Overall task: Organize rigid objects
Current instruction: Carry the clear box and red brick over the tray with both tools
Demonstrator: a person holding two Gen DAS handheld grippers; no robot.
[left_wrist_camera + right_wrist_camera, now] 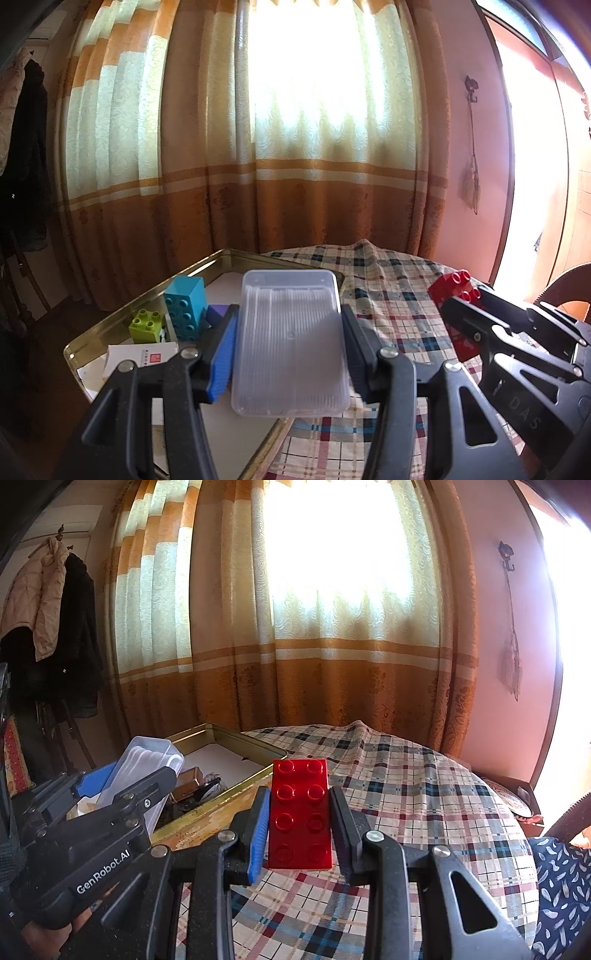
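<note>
Holding two things at once, the person had the job only partly done. The left tongs (290,347) were clamped on a clear plastic box (290,343), its long sides pressed between the blue pad and the black one, and it hung above the near edge of a shallow gold tin tray (258,256). The right tongs (300,823) were clamped on a red building brick (300,812), studs up, lifted over the checked cloth (406,794) near the middle of the worktop.

Some sorting looked finished already. Inside the tray, toward its left side, stood a tall blue brick (186,306), with a green brick (146,326) just beside it and a purple piece (218,312) partly hidden behind the left tongs. A white card (142,356) lay flat in front of them, near the tray's near left corner. From the right wrist view a few small dark items also lay in the tray, too blurred to name. What was left, in my judgement, was to put the red brick and perhaps the clear box into the tray, which had bare floor on its far side.

The worktop was round and draped in a plaid cloth that ridged up at its far edge. Behind it hung orange and cream curtains (295,627) with strong daylight coming through. Coats (48,602) hung on a stand at the left, and the wall on the right was pink.
</note>
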